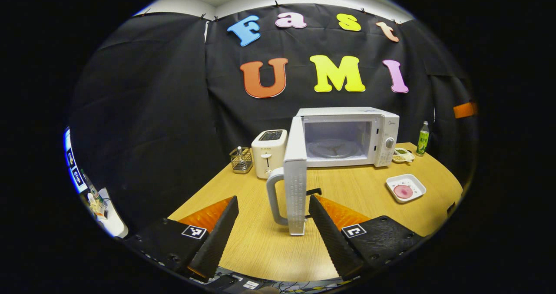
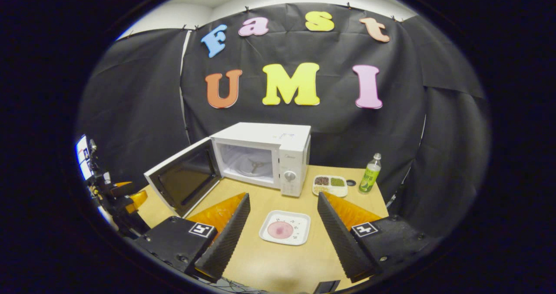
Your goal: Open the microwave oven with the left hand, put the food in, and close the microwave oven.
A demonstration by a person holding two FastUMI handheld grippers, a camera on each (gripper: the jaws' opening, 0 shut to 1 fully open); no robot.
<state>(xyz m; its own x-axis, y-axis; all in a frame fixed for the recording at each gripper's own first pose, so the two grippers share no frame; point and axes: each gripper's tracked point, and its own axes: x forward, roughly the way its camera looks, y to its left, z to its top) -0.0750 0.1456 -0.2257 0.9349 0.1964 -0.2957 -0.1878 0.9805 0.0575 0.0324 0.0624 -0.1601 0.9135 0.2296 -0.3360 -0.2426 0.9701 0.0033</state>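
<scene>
The white microwave (image 1: 347, 135) (image 2: 265, 155) stands at the back of the wooden table with its door (image 1: 296, 176) (image 2: 184, 181) swung wide open to the left; the glass turntable inside is bare. In the left gripper view the door's curved handle (image 1: 274, 194) lies between the fingers of my left gripper (image 1: 273, 213), which is open and not pressing on it. The food, a pink round slice on a white square plate (image 2: 284, 228) (image 1: 405, 188), rests on the table in front of the microwave. My right gripper (image 2: 283, 213) hangs open just over that plate.
A white toaster (image 1: 269, 153) and a wire rack (image 1: 241, 159) sit left of the microwave. A divided snack dish (image 2: 330, 184) and a green bottle (image 2: 369, 174) stand at its right. My left gripper and the hand on it (image 2: 117, 198) appear at the far left of the right gripper view.
</scene>
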